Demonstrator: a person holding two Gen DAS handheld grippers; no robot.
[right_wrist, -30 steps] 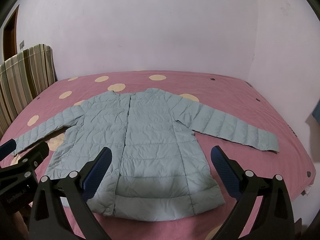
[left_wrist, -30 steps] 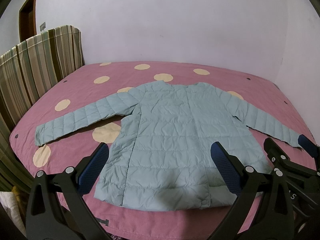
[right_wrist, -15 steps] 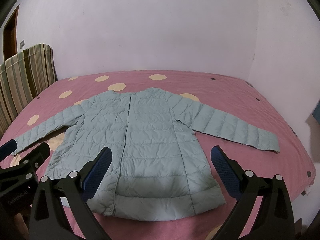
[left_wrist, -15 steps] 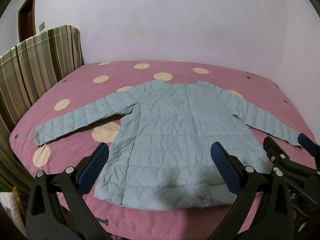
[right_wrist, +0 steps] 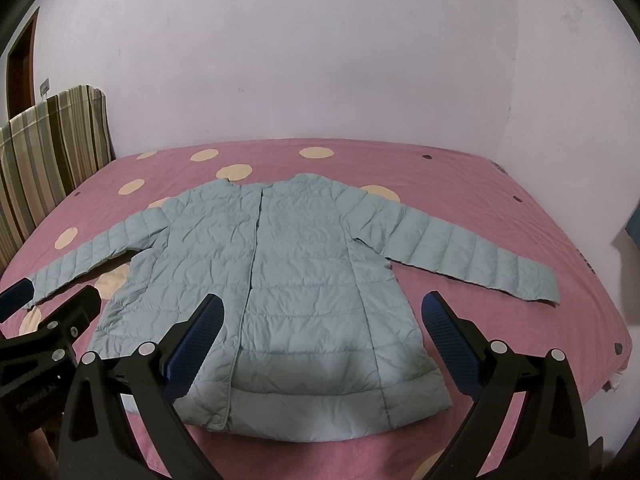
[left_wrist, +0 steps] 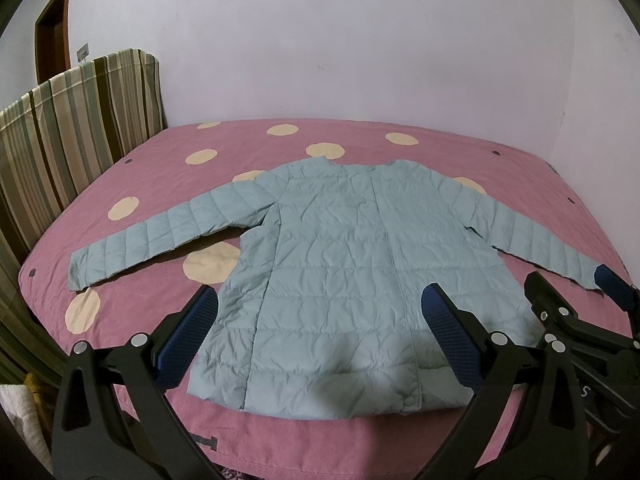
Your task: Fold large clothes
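Jacket: a pale blue quilted puffer jacket (left_wrist: 352,280) (right_wrist: 280,272) lies flat and unfolded on the bed, front up, hem toward the near edge, collar toward the far wall.
Sleeves: both spread outward toward the bed's side edges.
Bed: pink bedspread with cream polka dots (left_wrist: 160,168) (right_wrist: 460,184).
Left tongs (left_wrist: 320,340): spread apart, holding nothing, hovering over the hem at the near edge.
Right tongs (right_wrist: 320,340): spread apart, holding nothing, over the hem beside the left pair.
Left side: striped fabric panel (left_wrist: 60,140) along the bed's left edge.
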